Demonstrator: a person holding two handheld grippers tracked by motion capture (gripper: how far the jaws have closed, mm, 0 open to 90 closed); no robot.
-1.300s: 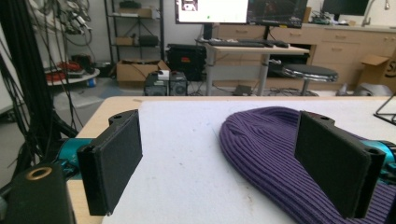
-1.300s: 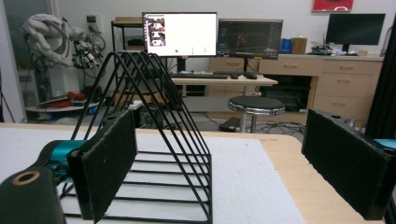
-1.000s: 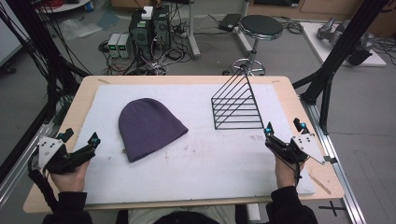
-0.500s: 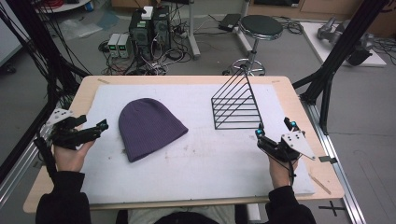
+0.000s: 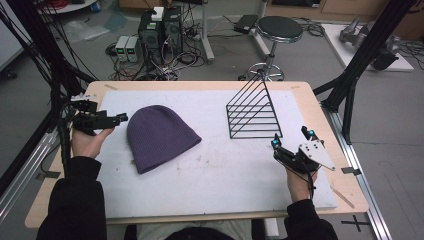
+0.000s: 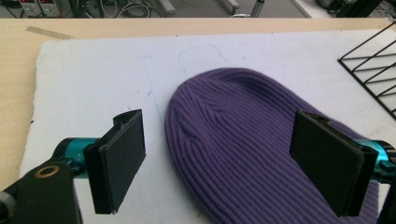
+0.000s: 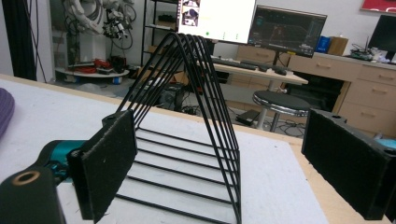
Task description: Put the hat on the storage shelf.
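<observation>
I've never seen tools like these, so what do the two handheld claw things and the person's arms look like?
Each claw is black with two flat, rectangular black pads on teal fittings. The left claw trails a black cable, and the right claw carries a light grey three-cornered plate on top. The person wears black long sleeves.

Your high view looks down over the whole counter (image 5: 310,95). Your gripper views sit low and close: left shares the beanie (image 6: 243,130), right the wire rack (image 7: 187,140).
</observation>
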